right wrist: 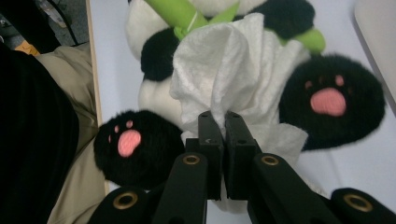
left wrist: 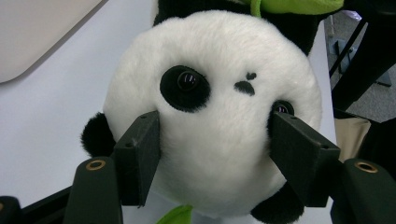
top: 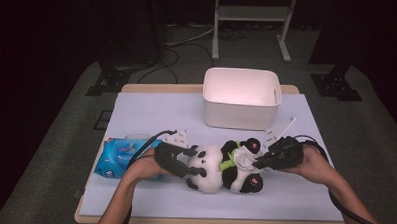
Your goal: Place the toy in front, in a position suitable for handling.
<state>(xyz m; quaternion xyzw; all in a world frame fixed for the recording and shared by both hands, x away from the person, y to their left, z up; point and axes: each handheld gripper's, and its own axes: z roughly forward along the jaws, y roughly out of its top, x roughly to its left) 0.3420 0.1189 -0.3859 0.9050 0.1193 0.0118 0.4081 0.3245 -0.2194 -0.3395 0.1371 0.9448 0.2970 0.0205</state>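
Where the high view looks down on the table [top: 303,195], a toy panda [top: 224,168] lies on its back at the centre, head toward 9 o'clock and feet toward 3 o'clock. The left gripper [top: 187,164] holds the head from 9 o'clock, its jaws spread wide around it. The right gripper [top: 259,161] meets the belly from 3 o'clock, where a white tissue [top: 245,156] rests. A white bin [top: 240,116] stands at 12 o'clock from the panda, apart from it. A blue tissue pack [top: 117,156] lies at 9 o'clock, behind the left hand [top: 144,167].

Left gripper view: the jaws stand wide and press into the white head of the panda [left wrist: 212,121], one on each side, the right one just below an eye patch.

Right gripper view: the jaws are nearly closed and pinch a fold of the tissue [right wrist: 229,74], which lies crumpled on the panda's [right wrist: 149,93] belly between the two black feet with pink pads. A green stalk [right wrist: 177,11] crosses the body at 12 o'clock.
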